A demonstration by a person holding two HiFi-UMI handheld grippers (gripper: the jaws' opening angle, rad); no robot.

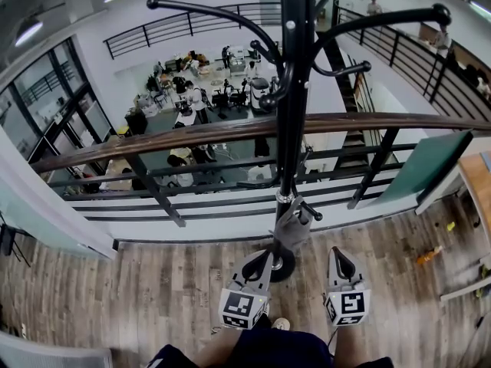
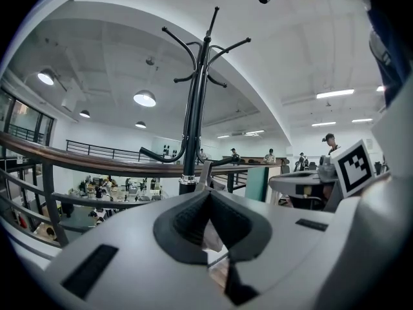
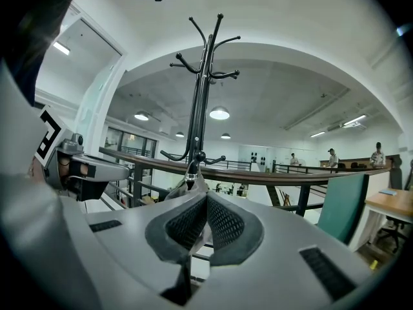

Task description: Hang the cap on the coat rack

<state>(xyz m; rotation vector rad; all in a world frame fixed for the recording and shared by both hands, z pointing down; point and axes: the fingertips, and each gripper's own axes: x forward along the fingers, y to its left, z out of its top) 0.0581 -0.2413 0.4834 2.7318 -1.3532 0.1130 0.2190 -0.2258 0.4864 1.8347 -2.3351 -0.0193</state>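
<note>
A wood-plank floor (image 1: 115, 282) runs up to a black railing (image 1: 157, 194) topped by a brown wooden handrail (image 1: 153, 138). Beyond it, a lower hall (image 1: 199, 90) holds desks and people. Tall windows (image 1: 38, 98) line the left wall, a staircase (image 1: 354, 140) descends at the right, and round lamps (image 2: 144, 98) glow on the white ceiling (image 2: 290, 57)

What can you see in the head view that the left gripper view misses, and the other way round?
Only the head view shows the rack's round base and the person's shoe. Only the left gripper view shows the ceiling lamps. Both show the coat rack, the wooden railing and the cap pinched in the left tongs.
</note>
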